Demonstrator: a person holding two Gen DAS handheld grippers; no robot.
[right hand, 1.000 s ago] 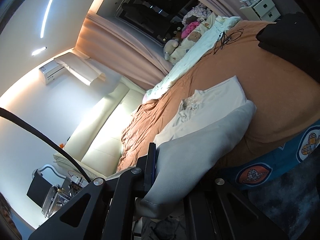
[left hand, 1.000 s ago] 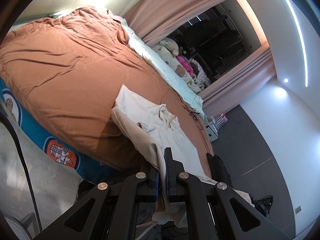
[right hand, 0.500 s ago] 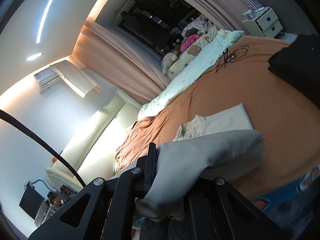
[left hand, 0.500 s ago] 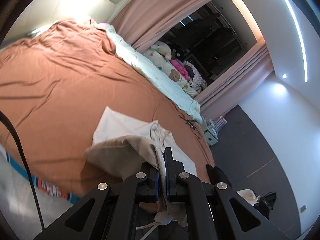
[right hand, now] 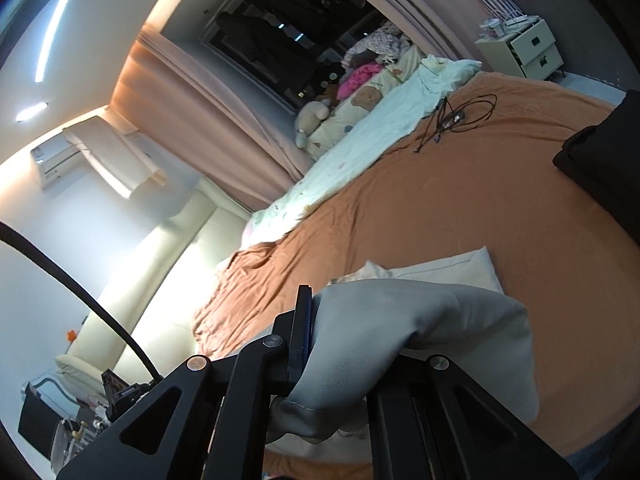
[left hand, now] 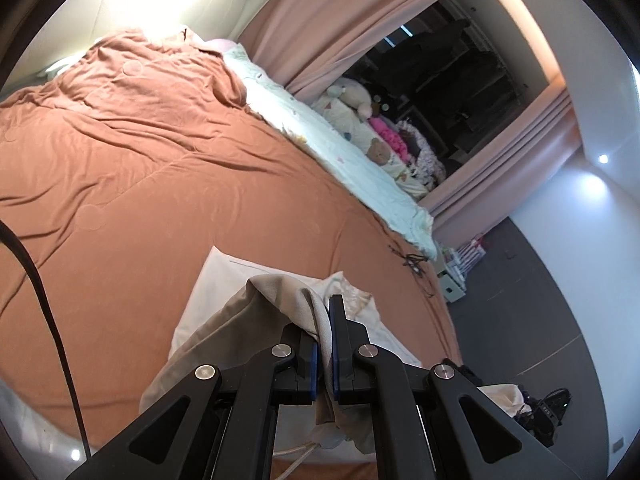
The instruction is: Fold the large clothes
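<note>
A large cream hooded garment (left hand: 216,280) lies on the brown bedspread (left hand: 140,168), partly folded over itself. My left gripper (left hand: 325,332) is shut on a beige-grey fold of it (left hand: 276,292), held above the flat part. In the right wrist view the same garment (right hand: 448,268) lies on the bed. My right gripper (right hand: 320,332) is shut on its grey-beige edge (right hand: 420,332), which drapes over and hides the right finger. A drawstring hangs below the left gripper.
A pale green blanket (left hand: 340,148) and stuffed toys (left hand: 360,100) line the far side of the bed. Black cables (right hand: 456,116) lie on the bedspread. A dark garment (right hand: 600,168) sits at the bed's right edge. A white nightstand (right hand: 532,48) stands beyond.
Both grippers have moved forward over the bed with the lifted edge of the garment, carrying it over the flat part. The bed's blue side has dropped out of view.
</note>
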